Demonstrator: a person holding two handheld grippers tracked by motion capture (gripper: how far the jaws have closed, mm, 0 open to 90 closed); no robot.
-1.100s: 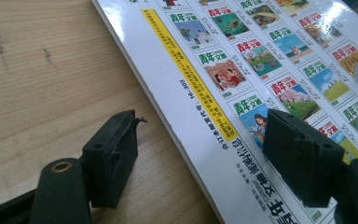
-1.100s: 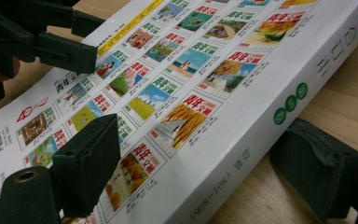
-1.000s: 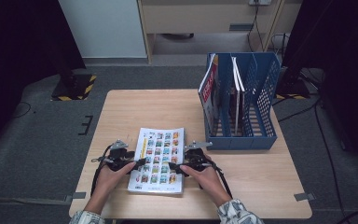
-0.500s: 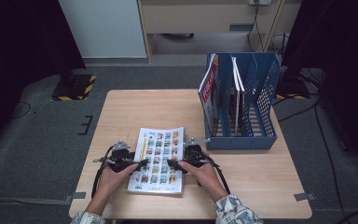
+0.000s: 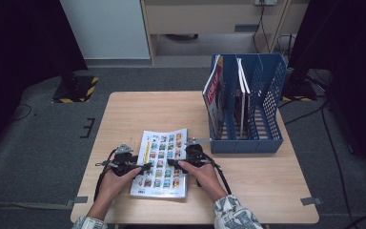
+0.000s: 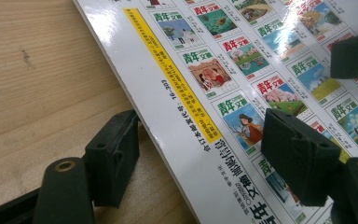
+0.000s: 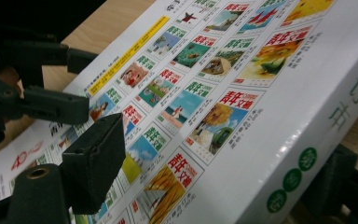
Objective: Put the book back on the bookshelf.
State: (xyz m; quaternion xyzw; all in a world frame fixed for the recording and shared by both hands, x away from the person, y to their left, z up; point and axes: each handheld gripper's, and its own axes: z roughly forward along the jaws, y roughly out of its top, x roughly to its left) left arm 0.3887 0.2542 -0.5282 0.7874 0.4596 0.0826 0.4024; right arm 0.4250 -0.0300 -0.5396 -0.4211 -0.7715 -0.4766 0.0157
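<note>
At the near edge of the wooden table (image 5: 267, 171), the left gripper (image 5: 145, 167) is held level with its jaws straddling the left long edge of a magazine (image 5: 164, 162) — one jaw is seen on the bare wood just beside that edge, the other over the printed cover, and no pad is seen pressing on it, so the jaws stand released. The right gripper (image 5: 171, 162) is set against the opposite long edge, the spine side; its jaws have just been closing, with the magazine's thickness between them, one jaw above the cover and one below by the spine, though a firm clamp cannot be confirmed.

The magazine is laid flat, back cover up, printed with rows of small cover pictures and a yellow strip along its left margin. Its long axis is run away from the person, tilted slightly to the right, with one short end turned toward the person.

Farther off, at the right rear of the table, a blue file rack (image 5: 267, 109) is stood — magazines are kept upright in its left compartments.
</note>
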